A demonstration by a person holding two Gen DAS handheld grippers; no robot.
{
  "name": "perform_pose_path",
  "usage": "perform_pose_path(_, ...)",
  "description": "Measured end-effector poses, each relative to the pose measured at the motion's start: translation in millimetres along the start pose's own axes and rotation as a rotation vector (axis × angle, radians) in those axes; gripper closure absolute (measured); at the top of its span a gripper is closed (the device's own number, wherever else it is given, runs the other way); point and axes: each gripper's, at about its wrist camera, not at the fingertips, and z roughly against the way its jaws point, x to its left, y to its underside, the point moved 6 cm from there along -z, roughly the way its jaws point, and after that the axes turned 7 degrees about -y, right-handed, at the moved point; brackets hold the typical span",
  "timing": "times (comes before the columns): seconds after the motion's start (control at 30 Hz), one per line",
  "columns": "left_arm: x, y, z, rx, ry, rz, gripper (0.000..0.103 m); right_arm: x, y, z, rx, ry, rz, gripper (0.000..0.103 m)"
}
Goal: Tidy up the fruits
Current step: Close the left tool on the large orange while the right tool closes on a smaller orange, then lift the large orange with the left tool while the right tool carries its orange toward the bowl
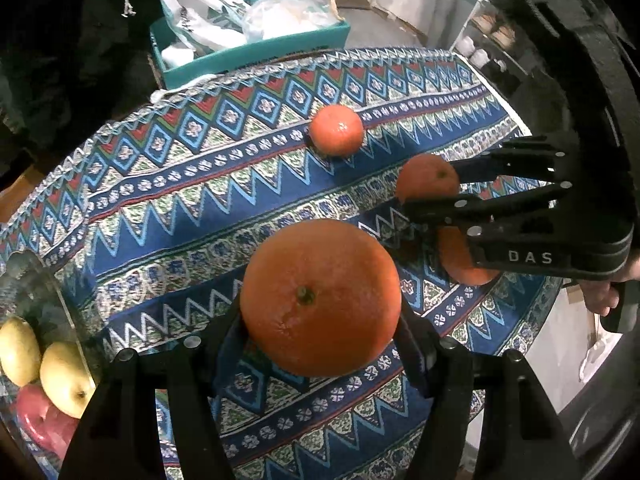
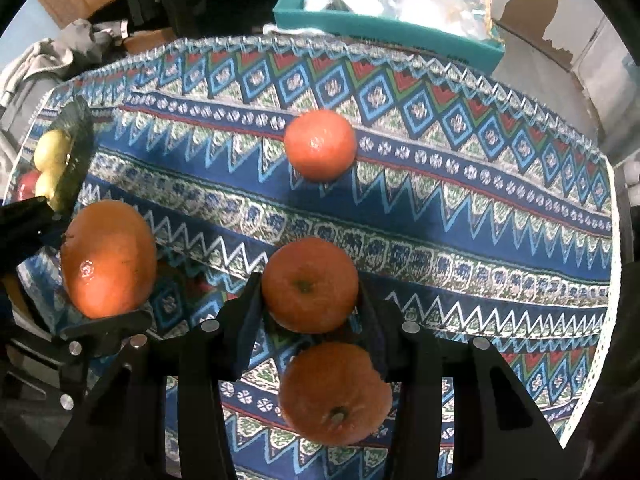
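We count four oranges on patterned tablecloth (image 2: 440,208). Left gripper (image 1: 320,344) clamps big orange (image 1: 320,296); right gripper (image 2: 310,304) closed on second orange (image 2: 310,284). Third orange (image 2: 334,392) beneath right gripper, fourth orange (image 2: 320,145) loose farther back. Glass bowl (image 1: 24,272) at left: two yellow apples (image 1: 64,376), one red apple (image 1: 36,412). Teal box (image 2: 384,28): bags.

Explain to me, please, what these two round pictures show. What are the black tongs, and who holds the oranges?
No robot here: a person holds a two-finger black clamp in each hand, with a wide-angle camera on each clamp, so each picture looks along its own fingers. The left gripper is shut on a large orange. The right gripper is shut on a smaller orange. Two more oranges lie on the patterned tablecloth: one farther away, one nearer. At the left, a dish holds pale yellow and red fruit.
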Motion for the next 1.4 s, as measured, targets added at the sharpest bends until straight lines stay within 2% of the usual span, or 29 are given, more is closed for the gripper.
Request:
perform_pose_path(0.4,23.0,0.6,38.7,-0.059,-0.021,0.038,0.035,27.0,-10.8,41.8,-0.093,-0.016,0.028,0.057)
perform_pose_path(0.87,55.7,-1.4,77.8,-0.138,-0.043,0.096,0.035,71.9,-41.6,76.3,-0.199,-0.050,0.070,0.057)
perform_pose_path(1.4,113.6,13.4,99.2,-0.178,-0.092,0.188,0.035,133.0,-74.8,84.0,-0.231,-0.111,0.152,0.057)
